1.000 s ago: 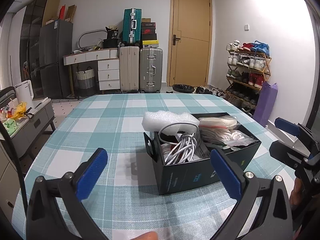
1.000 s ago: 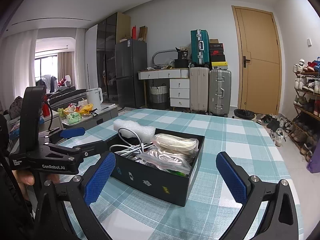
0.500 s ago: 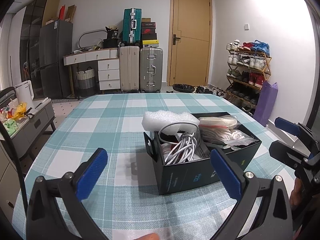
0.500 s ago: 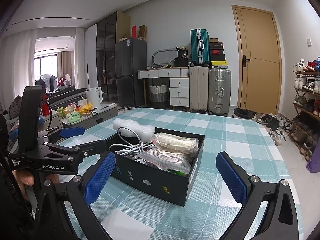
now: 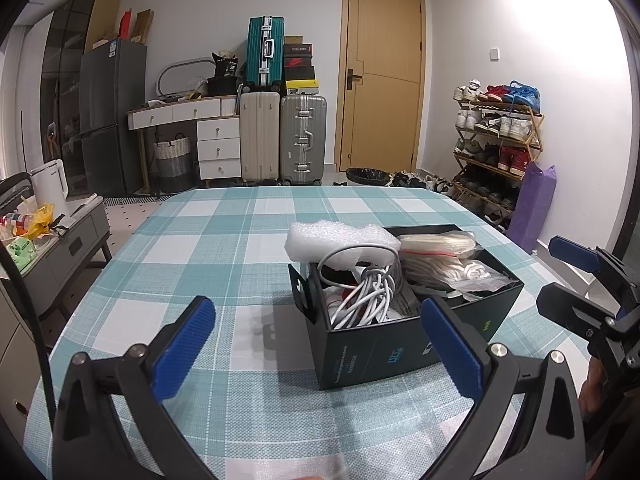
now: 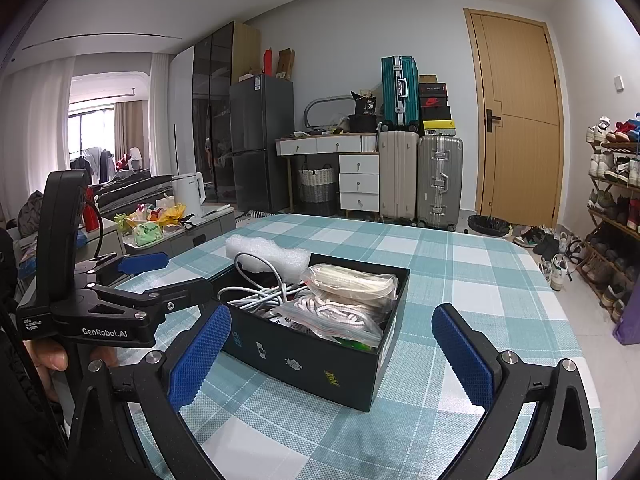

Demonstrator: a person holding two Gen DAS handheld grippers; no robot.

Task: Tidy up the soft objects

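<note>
A black open box (image 5: pixel 404 344) (image 6: pixel 320 360) stands on the checked tablecloth. In it lie a white foam sheet (image 5: pixel 340 240) (image 6: pixel 268 250), a coil of white cable (image 5: pixel 364 296) (image 6: pixel 256 294) and clear bags of white cord (image 5: pixel 444 264) (image 6: pixel 344 300). My left gripper (image 5: pixel 320 348) is open and empty, just short of the box's near left corner. My right gripper (image 6: pixel 332 356) is open and empty, in front of the box's near side. Each gripper shows in the other view (image 5: pixel 576 276) (image 6: pixel 160 276).
The table (image 5: pixel 224 240) runs back to a rounded far edge. Beyond it stand suitcases (image 5: pixel 280 136), a white drawer unit (image 5: pixel 216 148), a door and a shoe rack (image 5: pixel 496 144) on the right. A low side table with a kettle (image 5: pixel 48 184) stands at the left.
</note>
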